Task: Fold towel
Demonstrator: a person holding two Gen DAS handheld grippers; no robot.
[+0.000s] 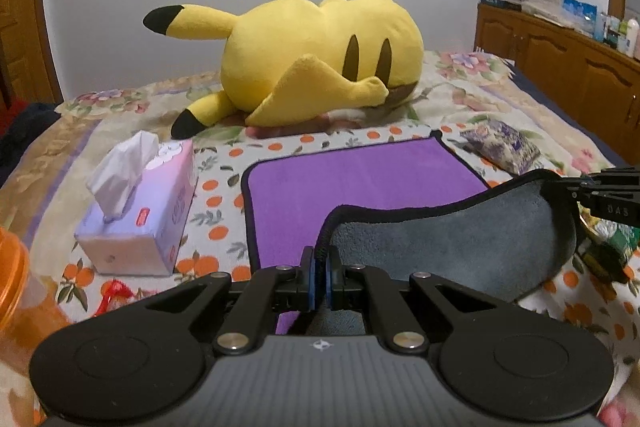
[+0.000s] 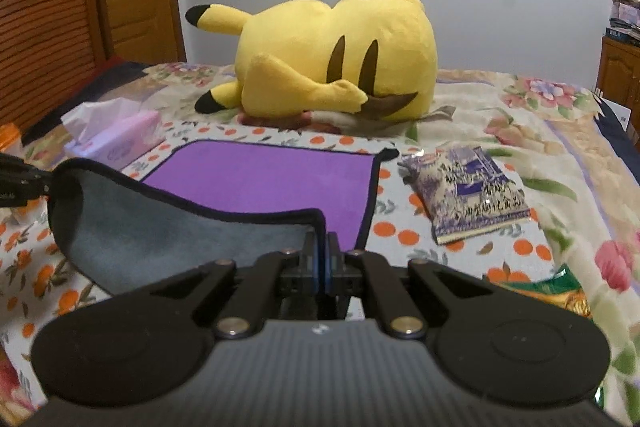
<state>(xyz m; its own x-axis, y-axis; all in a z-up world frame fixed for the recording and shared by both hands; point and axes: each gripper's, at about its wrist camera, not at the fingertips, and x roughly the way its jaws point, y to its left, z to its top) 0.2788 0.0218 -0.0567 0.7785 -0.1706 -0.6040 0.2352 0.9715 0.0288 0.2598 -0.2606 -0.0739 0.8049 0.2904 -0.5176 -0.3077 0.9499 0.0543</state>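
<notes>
A towel, purple on top (image 1: 340, 183) and grey underneath (image 1: 460, 239), with a black hem, lies on the bed. Its near edge is lifted and curls back, grey side up. My left gripper (image 1: 319, 267) is shut on the towel's near left corner. My right gripper (image 2: 321, 255) is shut on the near right corner. Each gripper shows at the edge of the other's view, the right one in the left wrist view (image 1: 608, 195), the left one in the right wrist view (image 2: 20, 183). The far half of the towel (image 2: 272, 179) lies flat.
A large yellow plush toy (image 1: 312, 63) lies behind the towel. A tissue box (image 1: 140, 211) stands left of it, a purple snack packet (image 2: 468, 191) right. An orange container (image 1: 12, 275) is at the near left. A wooden cabinet (image 1: 560, 67) runs along the right.
</notes>
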